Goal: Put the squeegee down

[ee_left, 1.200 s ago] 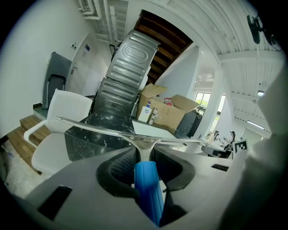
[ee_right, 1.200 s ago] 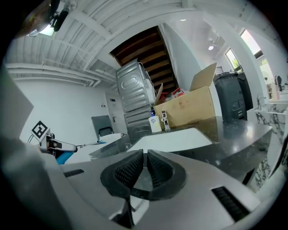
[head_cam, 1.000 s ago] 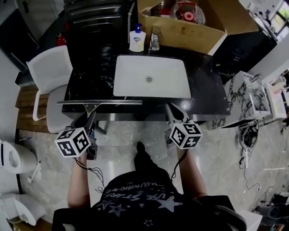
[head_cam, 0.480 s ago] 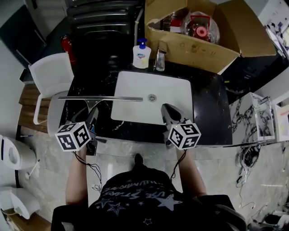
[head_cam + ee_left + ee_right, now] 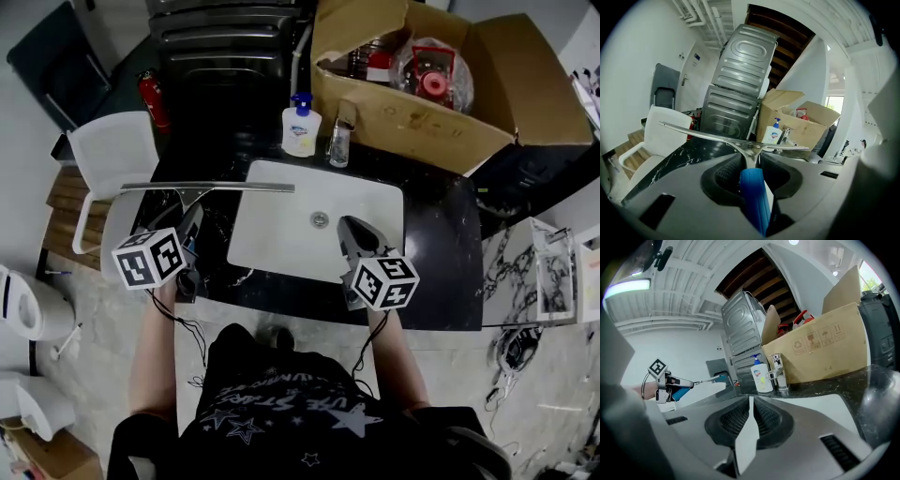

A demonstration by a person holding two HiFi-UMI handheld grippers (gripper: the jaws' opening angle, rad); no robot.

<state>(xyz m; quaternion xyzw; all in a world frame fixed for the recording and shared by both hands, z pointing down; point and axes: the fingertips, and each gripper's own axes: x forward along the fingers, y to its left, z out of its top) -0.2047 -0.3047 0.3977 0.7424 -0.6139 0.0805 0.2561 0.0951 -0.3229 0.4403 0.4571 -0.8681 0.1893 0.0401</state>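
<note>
Moved since a second ago: left hand-held gripper point(image 5: 750, 161), right hand-held gripper point(image 5: 751, 404) and squeegee point(image 5: 206, 187), all carried from the near edge of the desk point(image 5: 441, 234) to farther in over it.

1. Left hand-held gripper: jaws partly apart and clamped on the squeegee's blue handle point(image 5: 754, 197), which stands between the pads.
2. Squeegee: held by that handle. Its metal blade lies crosswise, left to right, over the left part of the black desk. The blade's right end reaches the far left corner of the white sink point(image 5: 281, 234). I cannot tell whether the blade touches the desk.
3. Right hand-held gripper: jaws closed together with nothing between them, over the near part of the sink.
4. Soap bottle point(image 5: 302, 127), white with a blue pump, and faucet point(image 5: 339, 141): side by side at the sink's far edge.
5. Cardboard box point(image 5: 412, 103): open, far right, behind the faucet.
6. White chair point(image 5: 108, 155): left of the desk.
7. Red fire extinguisher point(image 5: 155, 98): just beyond the chair.
8. Grey appliance point(image 5: 225, 37): far side, left of the box.
</note>
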